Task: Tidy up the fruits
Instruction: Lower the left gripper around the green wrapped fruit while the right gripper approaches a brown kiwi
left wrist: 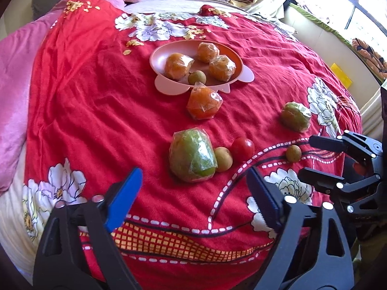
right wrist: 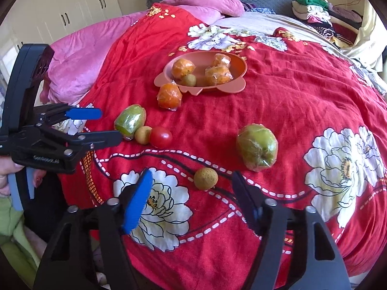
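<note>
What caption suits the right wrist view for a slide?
Open right gripper nears a small brown fruit on the red bedspread; pink plate behind.

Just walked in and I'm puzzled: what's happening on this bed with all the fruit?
A person is sorting fruit into a pink plate on the red bedspread, one hand-held gripper per hand. Three wrapped oranges and one small brown fruit are in it. The left hand-held gripper faces a wrapped green fruit, the right hand-held gripper another small brown fruit. Neither grips anything.
</note>
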Motion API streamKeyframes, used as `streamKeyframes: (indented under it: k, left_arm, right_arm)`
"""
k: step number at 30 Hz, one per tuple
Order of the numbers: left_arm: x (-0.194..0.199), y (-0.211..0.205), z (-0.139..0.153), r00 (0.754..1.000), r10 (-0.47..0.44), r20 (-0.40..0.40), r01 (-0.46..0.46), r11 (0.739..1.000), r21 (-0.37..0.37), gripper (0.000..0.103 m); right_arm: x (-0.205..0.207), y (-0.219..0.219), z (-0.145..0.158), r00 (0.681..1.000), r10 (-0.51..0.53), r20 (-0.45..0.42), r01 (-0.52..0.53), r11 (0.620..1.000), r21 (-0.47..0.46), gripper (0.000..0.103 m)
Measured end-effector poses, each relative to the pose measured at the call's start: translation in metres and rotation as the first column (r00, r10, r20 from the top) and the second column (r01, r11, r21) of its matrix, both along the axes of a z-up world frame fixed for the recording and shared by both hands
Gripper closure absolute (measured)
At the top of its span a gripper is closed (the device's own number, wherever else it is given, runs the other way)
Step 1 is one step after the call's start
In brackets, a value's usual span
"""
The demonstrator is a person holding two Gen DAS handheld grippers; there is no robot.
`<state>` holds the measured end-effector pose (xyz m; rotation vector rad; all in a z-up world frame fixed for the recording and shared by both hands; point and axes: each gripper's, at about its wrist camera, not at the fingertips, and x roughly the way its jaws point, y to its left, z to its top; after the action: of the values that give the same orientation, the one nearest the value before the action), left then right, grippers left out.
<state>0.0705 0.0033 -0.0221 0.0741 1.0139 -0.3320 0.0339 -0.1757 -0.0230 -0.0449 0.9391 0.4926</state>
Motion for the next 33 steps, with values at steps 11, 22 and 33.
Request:
streamKeyframes:
  k: [11, 22, 33]
  left_arm:
    - [0.014, -0.002, -0.009, 1.0, -0.013, -0.022, 0.013, 1.0, -0.008, 0.046]
    - [0.026, 0.003, -0.015, 0.999, -0.008, -0.045, 0.006, 1.0, -0.025, 0.055]
    - [0.024, 0.012, -0.013, 0.999, -0.009, -0.049, 0.008, 1.0, -0.024, 0.058]
  right_arm:
    - [0.007, -0.003, -0.013, 1.0, 0.003, -0.025, -0.003, 1.0, 0.005, 0.071]
    - [0.015, -0.005, -0.024, 0.999, 0.007, -0.046, -0.006, 1.0, 0.014, 0.079]
    - [0.018, -0.002, -0.025, 0.999, 0.021, -0.042, -0.02, 1.0, 0.01, 0.081]
